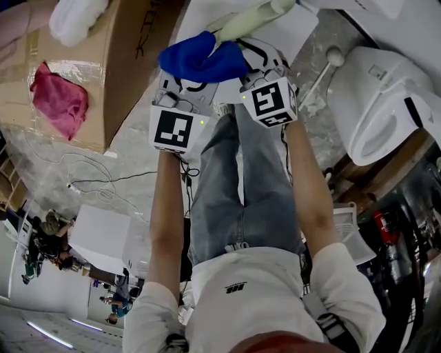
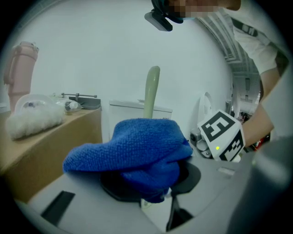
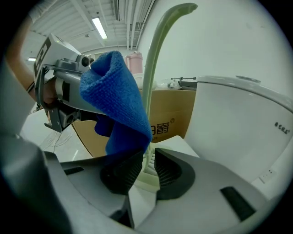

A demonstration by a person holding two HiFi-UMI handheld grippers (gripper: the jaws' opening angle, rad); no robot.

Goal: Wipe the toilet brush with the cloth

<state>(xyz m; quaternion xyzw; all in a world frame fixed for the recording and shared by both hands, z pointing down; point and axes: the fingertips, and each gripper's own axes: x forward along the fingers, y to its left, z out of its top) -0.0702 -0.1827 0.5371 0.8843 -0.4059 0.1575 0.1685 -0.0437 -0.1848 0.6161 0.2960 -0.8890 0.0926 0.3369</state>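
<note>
Person wearing a white short-sleeved T-shirt (image 1: 241,289) with a small dark logo (image 1: 235,287), perhaps lettering, and blue jeans (image 1: 241,186). Left gripper (image 2: 153,183) and right gripper (image 3: 146,171): grey bodies, black ribbed pads (image 3: 169,169), each with a white cube (image 1: 172,129) bearing black square markers.

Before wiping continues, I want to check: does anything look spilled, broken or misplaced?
Nothing stands out. The left gripper holds the blue terry cloth against the pale green plastic brush handle, which the right gripper clamps. A crumpled pink cloth lies on the brown cardboard box.

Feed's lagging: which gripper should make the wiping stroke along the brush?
Left. The left gripper holds the blue cloth at the toilet brush; the right gripper clamps its handle steady.
</note>
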